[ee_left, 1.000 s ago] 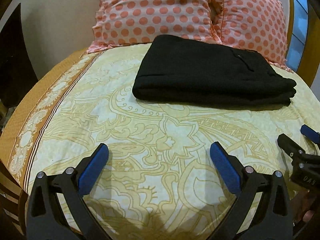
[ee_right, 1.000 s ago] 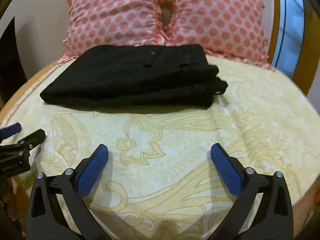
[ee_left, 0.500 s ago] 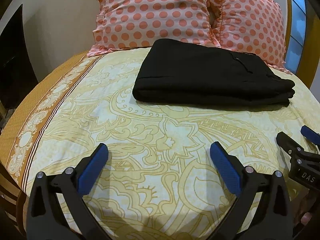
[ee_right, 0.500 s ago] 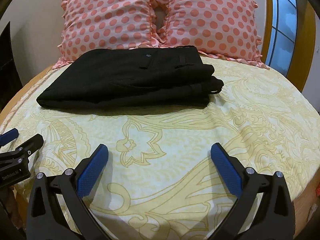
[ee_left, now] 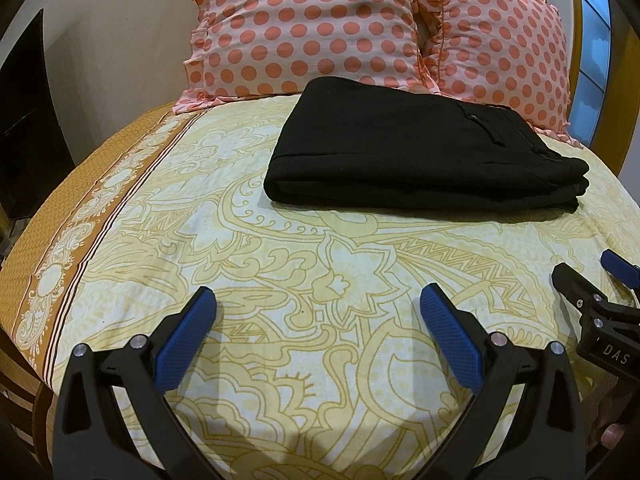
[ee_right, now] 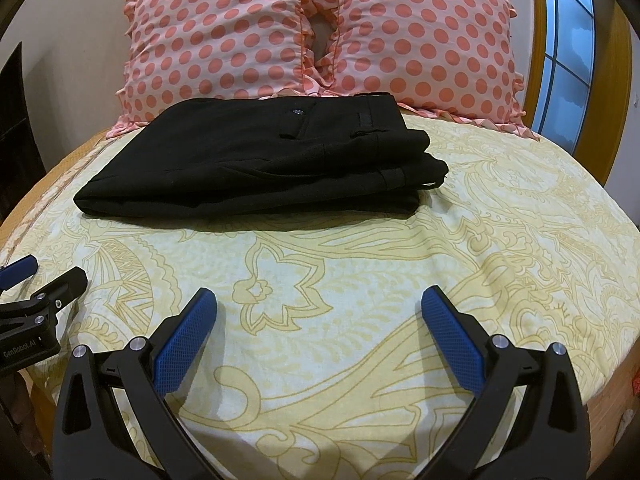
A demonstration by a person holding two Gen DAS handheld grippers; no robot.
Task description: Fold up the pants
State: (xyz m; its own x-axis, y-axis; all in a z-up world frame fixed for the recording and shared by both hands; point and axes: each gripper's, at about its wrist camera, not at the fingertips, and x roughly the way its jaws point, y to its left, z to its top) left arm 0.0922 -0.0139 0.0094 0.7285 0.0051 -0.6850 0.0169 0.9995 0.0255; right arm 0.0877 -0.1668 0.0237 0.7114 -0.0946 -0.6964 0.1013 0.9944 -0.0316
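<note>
I hold the left gripper (ee_left: 318,300) with its blue pads spread wide and nothing between them, and the right gripper (ee_right: 319,301) stands the same way, fingers apart and empty. Ahead of both sets of fingertips lies a bare stretch of yellow patterned bedsheet (ee_left: 320,264), and beyond that the black pants (ee_right: 256,160) sit folded in a flat stack, well apart from either gripper, their far edge touching the polka-dot pillows (ee_right: 320,36). The near fold edge runs straight across my view; the waistband end, with a button and belt loops, lies beyond my right fingers. Left of the left fingers the sheet's brown border (ee_left: 72,256) drops off the mattress edge. On the neighbouring gripper bodies I read "DAS" and "GenRobot.AI".
</note>
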